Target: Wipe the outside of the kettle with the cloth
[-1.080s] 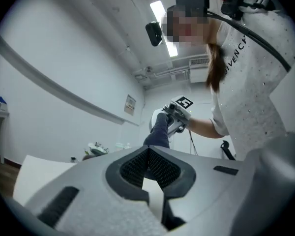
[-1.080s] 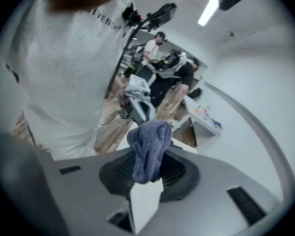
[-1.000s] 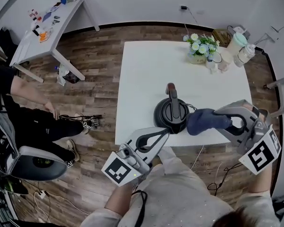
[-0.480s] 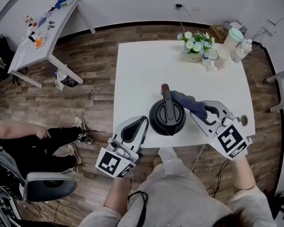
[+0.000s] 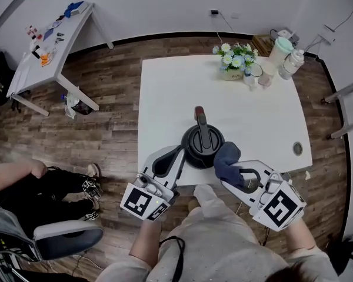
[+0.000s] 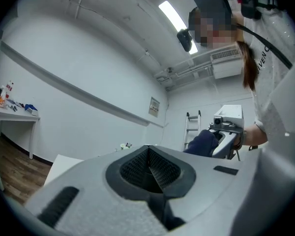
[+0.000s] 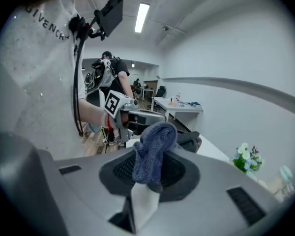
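Note:
The black kettle (image 5: 203, 147) stands near the front edge of the white table (image 5: 265, 110), its handle (image 5: 199, 124) pointing to the back. My right gripper (image 5: 228, 170) is shut on the blue cloth (image 5: 226, 159), which is pressed against the kettle's front right side. In the right gripper view the cloth (image 7: 154, 150) bunches up out of the shut jaws (image 7: 150, 173), and a bit of the kettle (image 7: 193, 140) shows behind it. My left gripper (image 5: 175, 155) is at the kettle's front left, jaws shut (image 6: 150, 163) with nothing in them.
A flower pot (image 5: 229, 60), cups and bottles (image 5: 280, 53) stand at the table's back right. A round cable hole (image 5: 297, 148) is at the right. A second table (image 5: 44, 40) stands far left. A seated person (image 5: 17, 178) and a chair (image 5: 65, 235) are at left.
My right gripper has carried the cloth from the kettle's back right, round its side, to the front right near the table edge. The left gripper has stayed at the front left.

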A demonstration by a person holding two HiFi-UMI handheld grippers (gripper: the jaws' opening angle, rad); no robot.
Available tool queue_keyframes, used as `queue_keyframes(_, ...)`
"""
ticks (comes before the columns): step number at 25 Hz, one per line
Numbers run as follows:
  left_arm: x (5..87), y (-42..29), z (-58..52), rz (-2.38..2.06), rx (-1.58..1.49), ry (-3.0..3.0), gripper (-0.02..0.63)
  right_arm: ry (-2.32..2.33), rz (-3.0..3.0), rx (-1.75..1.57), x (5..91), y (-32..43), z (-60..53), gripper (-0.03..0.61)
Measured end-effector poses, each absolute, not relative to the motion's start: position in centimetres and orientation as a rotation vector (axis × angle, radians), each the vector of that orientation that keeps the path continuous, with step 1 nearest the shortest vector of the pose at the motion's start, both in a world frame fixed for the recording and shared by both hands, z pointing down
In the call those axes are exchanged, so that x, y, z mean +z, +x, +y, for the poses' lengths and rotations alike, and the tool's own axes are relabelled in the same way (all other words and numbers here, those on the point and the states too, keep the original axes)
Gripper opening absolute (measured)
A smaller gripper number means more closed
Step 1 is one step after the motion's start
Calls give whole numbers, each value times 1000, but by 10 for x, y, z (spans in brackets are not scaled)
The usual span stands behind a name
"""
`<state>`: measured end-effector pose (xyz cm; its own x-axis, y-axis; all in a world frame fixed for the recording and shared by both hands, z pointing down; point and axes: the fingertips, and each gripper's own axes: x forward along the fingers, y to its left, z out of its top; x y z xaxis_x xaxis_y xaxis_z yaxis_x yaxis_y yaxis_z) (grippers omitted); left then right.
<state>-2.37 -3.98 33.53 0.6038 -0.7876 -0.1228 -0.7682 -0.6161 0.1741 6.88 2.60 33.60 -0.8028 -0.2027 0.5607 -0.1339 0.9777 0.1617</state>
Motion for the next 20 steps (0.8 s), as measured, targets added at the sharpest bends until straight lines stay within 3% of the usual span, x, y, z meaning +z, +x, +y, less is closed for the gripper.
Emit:
queue_keyframes(8,287,-37,-34,-1342,-374,2805,6,81,-2582,-328,266,59,14,71)
queue_keyframes(20,300,-1,-76,-1201,-190,2861,6,40,-2415,-369,316,23,-101,71)
